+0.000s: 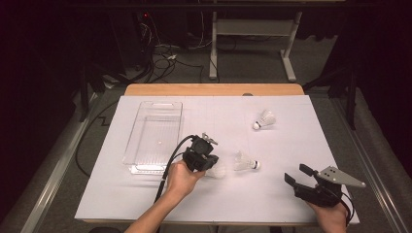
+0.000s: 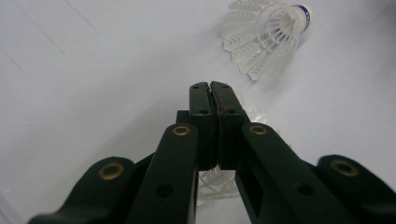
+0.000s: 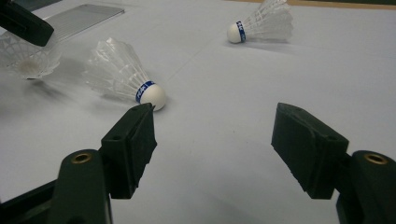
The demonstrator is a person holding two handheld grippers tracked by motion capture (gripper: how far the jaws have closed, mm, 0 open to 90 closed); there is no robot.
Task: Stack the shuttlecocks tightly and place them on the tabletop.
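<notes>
- Dim lab floor with cables and desk legs lies behind my white-covered table (image 1: 145,194), which has a wooden edge at the far side.
- My left gripper (image 1: 206,156) sits near the middle of the table. In the left gripper view its black jaws are pressed together on the rim of a white feathered shuttlecock (image 2: 215,181); thin white feather shows under and beside the pads, so I read it as a pinch on the skirt, low at the table surface.
- Just beside that one lies a second white feathered shuttlecock with a blue-banded cork (image 1: 246,162), on its side, cork pointing toward my right.
- My right gripper (image 1: 300,175) rests near the table's front right corner, jaws spread wide with nothing between them, aimed roughly at that second shuttlecock.
- A third white shuttlecock (image 1: 265,119) lies on its side farther back, well apart from both grippers.
- At the left stands a clear rectangular plastic tray (image 1: 141,121), and I see no shuttlecock in it.
- My judgement: the job is gathering shuttlecocks into the tray and it is at its start, with the first one gripped but not lifted clear and two more untouched.
</notes>
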